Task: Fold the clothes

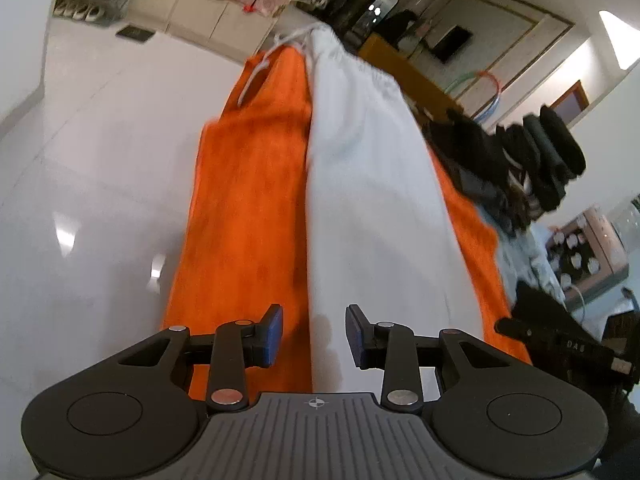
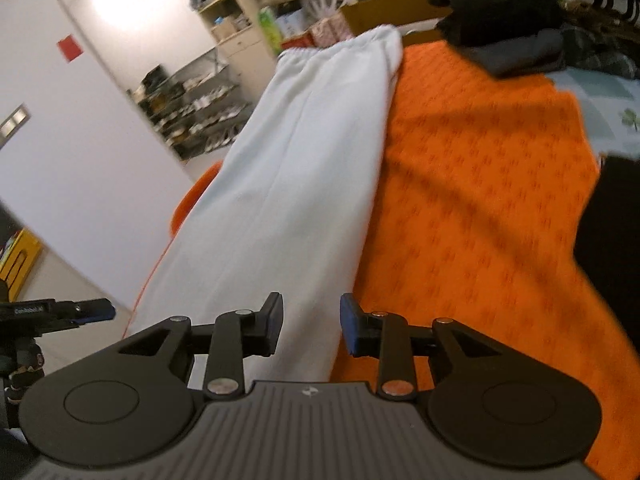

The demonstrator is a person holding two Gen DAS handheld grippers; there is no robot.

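Both spread wide, left gripper [image 1: 314, 334] and right gripper [image 2: 311, 326], hovering over white pants [image 1: 372, 200] on orange cloth [image 2: 480, 184].

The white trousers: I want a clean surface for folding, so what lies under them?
The white trousers lie lengthwise on an orange textured cloth, which shows on both sides of them. What the cloth itself covers cannot be seen. Dark folded clothes sit on the cloth's far end.
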